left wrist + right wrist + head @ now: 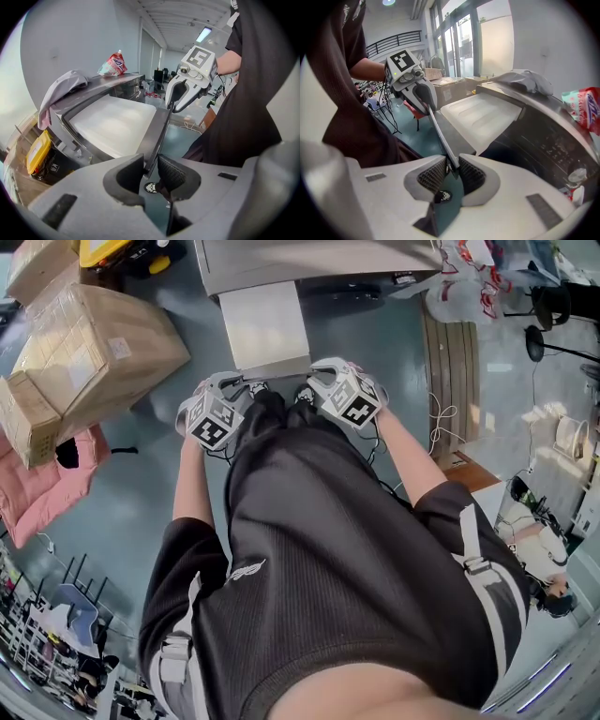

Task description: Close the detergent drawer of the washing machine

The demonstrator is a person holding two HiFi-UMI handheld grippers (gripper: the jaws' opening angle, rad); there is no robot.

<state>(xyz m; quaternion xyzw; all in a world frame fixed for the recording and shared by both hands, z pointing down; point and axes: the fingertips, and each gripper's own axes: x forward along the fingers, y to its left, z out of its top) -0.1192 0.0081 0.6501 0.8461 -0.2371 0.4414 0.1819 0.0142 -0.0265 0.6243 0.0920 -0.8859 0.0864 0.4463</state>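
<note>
- The left hand-held gripper (pixel 151 174) has its jaws drawn in narrow on the grey front edge of the detergent drawer (pixel 115 123), at the end nearer to it. One pad lies on each face of the panel.
- The right hand-held gripper (pixel 451 169) pinches the other end of that same thin front edge between its ribbed pads, its jaws just as narrow.
- In the head view both hand-held grippers sit side by side at the drawer's front, marker cubes up, close against the person's dark shirt (pixel 356 587).
- The drawer stands pulled out from the washing machine (pixel 309 261) toward the person, its white top bare and its far end inside the machine.
- On top of the machine lie a crumpled grey cloth (pixel 63 89) and, further back, a red-and-white pouch (pixel 112 64).
- A yellow container (pixel 37 152) sits low beside the machine.
- The floor (pixel 131 493) is smooth teal.
- Cardboard boxes (pixel 89 348) are stacked on the floor to the left, with a pink cloth (pixel 42 488) next to them.
- Tall glazed doors (pixel 466 44) line the room behind.
</note>
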